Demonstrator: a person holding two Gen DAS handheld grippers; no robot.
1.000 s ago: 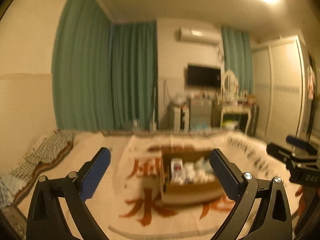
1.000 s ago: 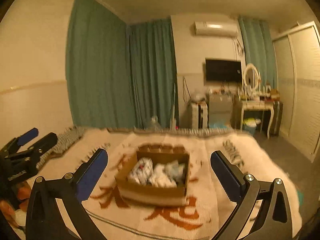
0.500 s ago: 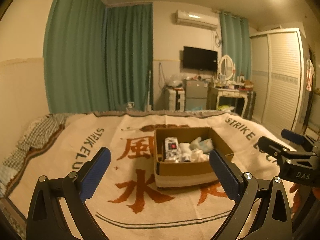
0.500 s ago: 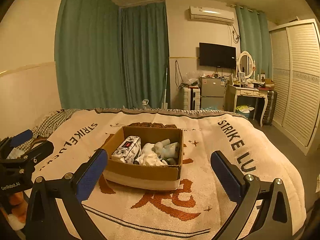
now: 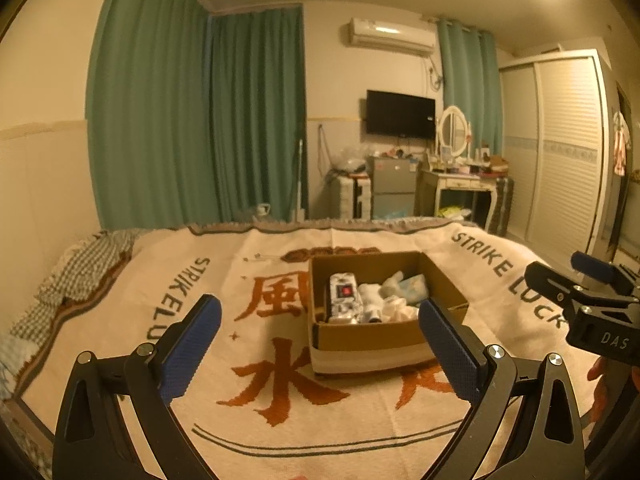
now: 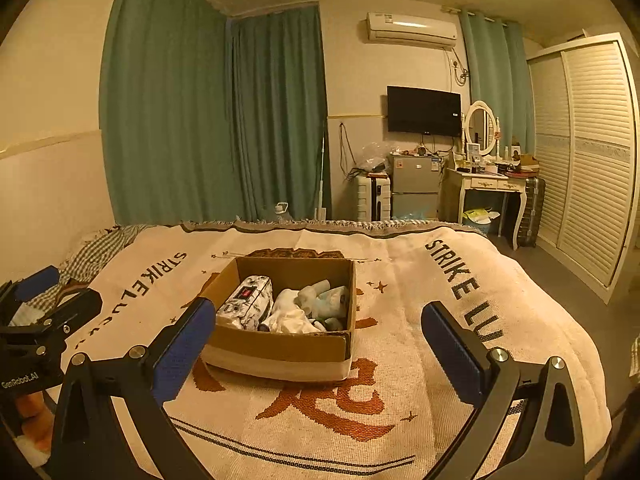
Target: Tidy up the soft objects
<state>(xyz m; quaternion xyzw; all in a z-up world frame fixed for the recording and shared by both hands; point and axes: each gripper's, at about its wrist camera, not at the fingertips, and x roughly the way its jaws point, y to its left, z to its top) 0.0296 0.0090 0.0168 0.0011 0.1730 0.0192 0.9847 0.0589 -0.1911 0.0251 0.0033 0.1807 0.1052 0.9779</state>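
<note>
The cardboard box [image 6: 280,344] sits on the bed's blanket [image 6: 460,360], ahead of and between the right gripper [image 6: 316,344]'s spread, empty fingers [image 6: 452,348]; it holds a patterned pouch [image 6: 246,300] lying lengthwise along its left wall, beside pale rolled socks [image 6: 296,312]. The left gripper [image 5: 320,344] also hovers level above the blanket, wide open and empty, the box just inside its right finger.
</note>
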